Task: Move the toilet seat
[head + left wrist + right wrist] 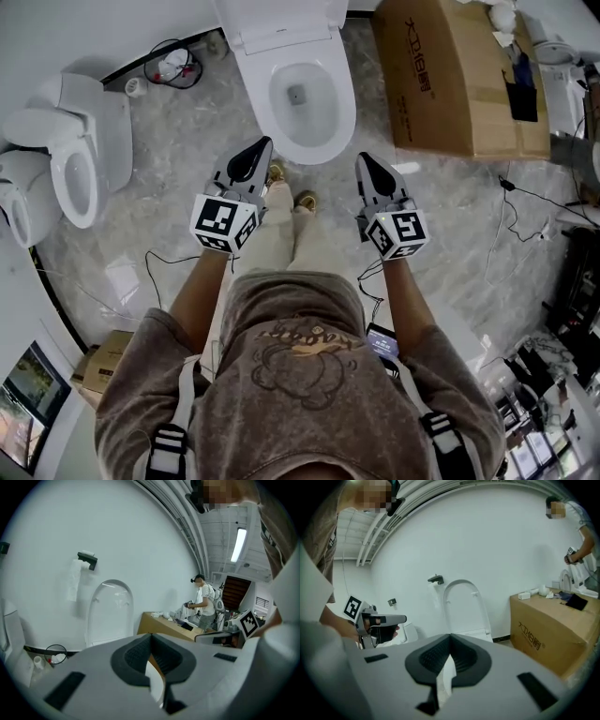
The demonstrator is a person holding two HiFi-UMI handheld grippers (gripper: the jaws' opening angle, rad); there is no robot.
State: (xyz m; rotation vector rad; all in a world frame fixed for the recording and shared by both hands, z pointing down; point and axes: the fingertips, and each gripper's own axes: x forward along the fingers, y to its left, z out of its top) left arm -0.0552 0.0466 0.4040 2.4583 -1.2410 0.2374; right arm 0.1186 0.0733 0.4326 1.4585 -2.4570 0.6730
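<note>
A white toilet point(309, 103) stands against the wall straight ahead, its bowl open. Its seat and lid point(281, 23) are raised against the wall. In the left gripper view the raised lid point(110, 611) stands upright, and in the right gripper view the same lid point(464, 606) shows. My left gripper point(259, 148) hovers just short of the bowl's front left rim, shut with nothing in it point(151, 637). My right gripper point(365, 161) hangs beside the bowl's front right, also shut and empty point(450, 637). Neither one touches the toilet.
A large cardboard box point(459, 75) sits right of the toilet. A second white toilet point(75, 159) stands at the left, with a wire basket point(173, 66) by the wall. Cables trail over the marble floor. Another person point(204, 602) works behind the box.
</note>
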